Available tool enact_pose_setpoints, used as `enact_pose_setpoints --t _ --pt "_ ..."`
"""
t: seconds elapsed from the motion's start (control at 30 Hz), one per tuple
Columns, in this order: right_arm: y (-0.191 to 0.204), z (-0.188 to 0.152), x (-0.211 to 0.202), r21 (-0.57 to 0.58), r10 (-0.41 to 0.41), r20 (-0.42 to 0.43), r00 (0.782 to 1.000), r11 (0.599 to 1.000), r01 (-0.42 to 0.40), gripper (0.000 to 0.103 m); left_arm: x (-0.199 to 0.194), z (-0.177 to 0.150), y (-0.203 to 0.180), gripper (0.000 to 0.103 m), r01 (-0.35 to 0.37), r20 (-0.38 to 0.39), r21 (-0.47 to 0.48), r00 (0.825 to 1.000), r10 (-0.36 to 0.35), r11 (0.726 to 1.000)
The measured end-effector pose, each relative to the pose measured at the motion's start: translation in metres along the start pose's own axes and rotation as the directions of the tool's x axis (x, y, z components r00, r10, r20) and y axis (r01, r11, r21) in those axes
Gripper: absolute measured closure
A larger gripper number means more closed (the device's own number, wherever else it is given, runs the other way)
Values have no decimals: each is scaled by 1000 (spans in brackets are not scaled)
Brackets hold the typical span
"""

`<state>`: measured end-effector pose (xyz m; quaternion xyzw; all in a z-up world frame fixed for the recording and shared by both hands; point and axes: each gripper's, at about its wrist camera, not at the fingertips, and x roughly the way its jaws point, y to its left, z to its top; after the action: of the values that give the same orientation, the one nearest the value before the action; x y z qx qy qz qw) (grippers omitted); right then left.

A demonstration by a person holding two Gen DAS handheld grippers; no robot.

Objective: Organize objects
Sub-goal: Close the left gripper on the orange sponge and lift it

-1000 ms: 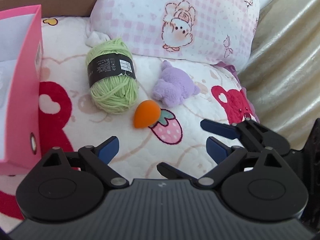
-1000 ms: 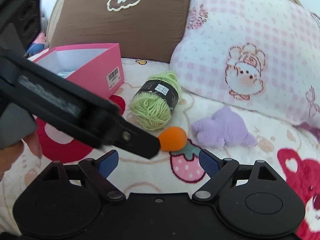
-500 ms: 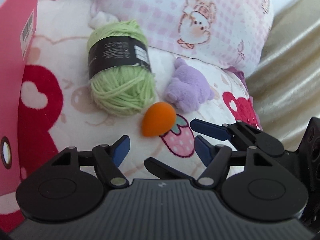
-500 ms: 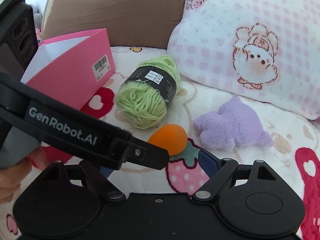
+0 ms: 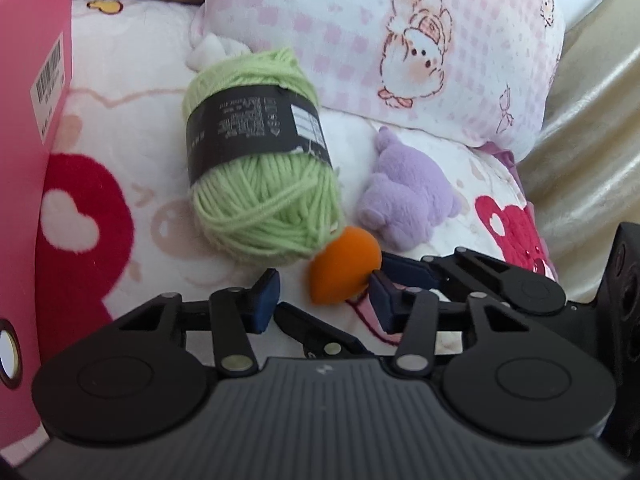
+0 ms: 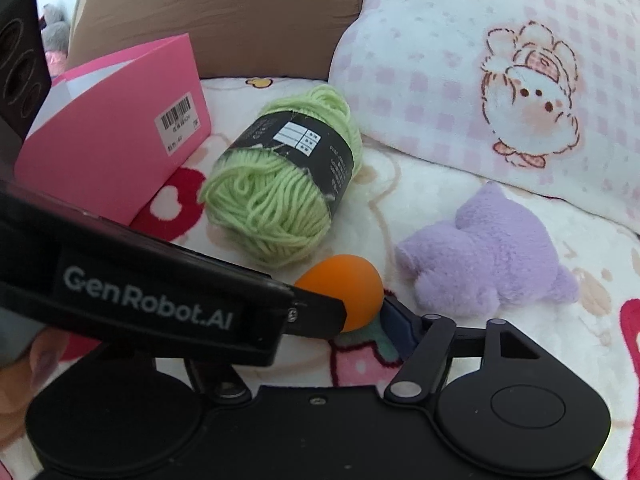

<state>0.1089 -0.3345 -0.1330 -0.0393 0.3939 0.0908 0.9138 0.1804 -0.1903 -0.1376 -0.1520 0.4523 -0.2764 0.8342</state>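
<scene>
Orange sponge [image 5: 343, 268], brown cushion [image 6: 224, 12] right-view-only

1. Both views are bright, lit by soft daylight; the sheen on the beige curtain [image 5: 592, 152], right of the left gripper [image 5: 324, 294], suggests a light source on that side.
2. Shadows are faint, only a soft dark edge under the green yarn ball [image 5: 260, 168] ahead of the claw.
3. Fisheye bending curves the pink box [image 5: 36, 160] at the left edge.
4. The pink-checked pillow [image 6: 500, 80] beyond the right gripper [image 6: 360, 320] looks washed out and slightly blurred.
5. Gripper bodies nearest the lens are dark, low in detail.
</scene>
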Motion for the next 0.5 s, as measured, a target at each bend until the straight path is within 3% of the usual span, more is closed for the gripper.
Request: enact_pose_setpoints --t 0.03,0.1,0.27,0.5 --pt "0 0 0 5 -1 1 1000 1000 1 32 0 0 0 57 1 3 9 1000 -1 1000" --pt "0 -2 1 -3 -2 -2 1000 1000 2 36 -1 0 0 70 34 3 19 999 -34 999" --pt "0 -5 -3 -43 -13 0 1000 999 13 46 1 1 0 70 44 0 2 999 -44 999" --pt "1 -5 -2 -48 -28 -4 1000 998 27 47 6 0 1 70 37 3 -40 999 -37 999"
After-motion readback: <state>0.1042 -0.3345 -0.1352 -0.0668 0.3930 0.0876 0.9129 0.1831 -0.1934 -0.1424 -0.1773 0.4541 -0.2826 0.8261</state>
